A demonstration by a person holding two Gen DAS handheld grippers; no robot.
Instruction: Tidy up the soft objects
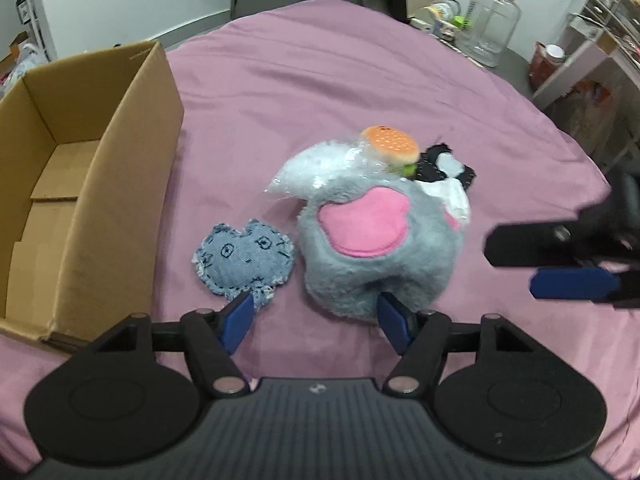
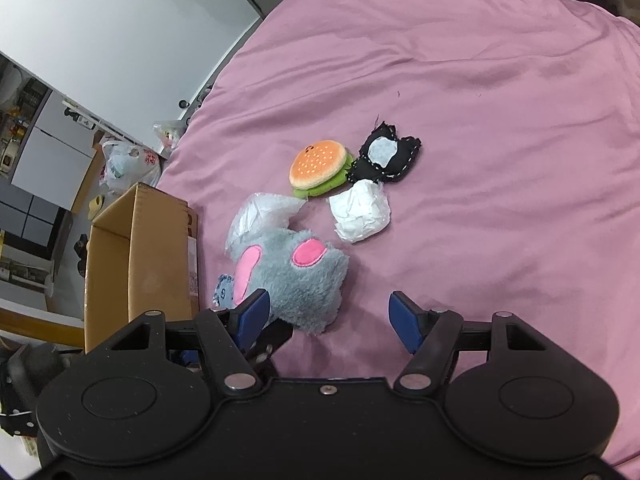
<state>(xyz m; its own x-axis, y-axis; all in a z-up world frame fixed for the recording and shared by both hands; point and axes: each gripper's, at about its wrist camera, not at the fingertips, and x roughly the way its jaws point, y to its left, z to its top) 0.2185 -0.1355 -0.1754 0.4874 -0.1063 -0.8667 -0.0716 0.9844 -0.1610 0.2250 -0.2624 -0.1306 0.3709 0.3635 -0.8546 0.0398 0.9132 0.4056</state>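
A grey plush with pink patches (image 1: 380, 240) (image 2: 304, 280) lies mid-bed on the pink sheet (image 1: 320, 80). A frayed denim plush (image 1: 244, 260) (image 2: 224, 290) sits beside it, toward the box. Behind them are a clear bag of white filling (image 1: 316, 172) (image 2: 260, 216), a burger plush (image 1: 390, 146) (image 2: 320, 168), a black stitched toy (image 1: 448, 166) (image 2: 386, 156) and a white crumpled packet (image 2: 362, 212). My left gripper (image 1: 318, 316) is open; one fingertip is at the denim plush's edge, the other at the grey plush's edge. My right gripper (image 2: 330, 316) (image 1: 552, 264) is open, its left finger by the grey plush's corner.
An open cardboard box (image 1: 80, 184) (image 2: 136, 256) stands on the bed's left side, nothing visible inside. Beyond the bed are a large glass jar (image 1: 494, 20), a shelf rack (image 1: 608, 20) and plastic bags (image 2: 128, 164) on the floor. Bare sheet (image 2: 500, 160) spreads right of the toys.
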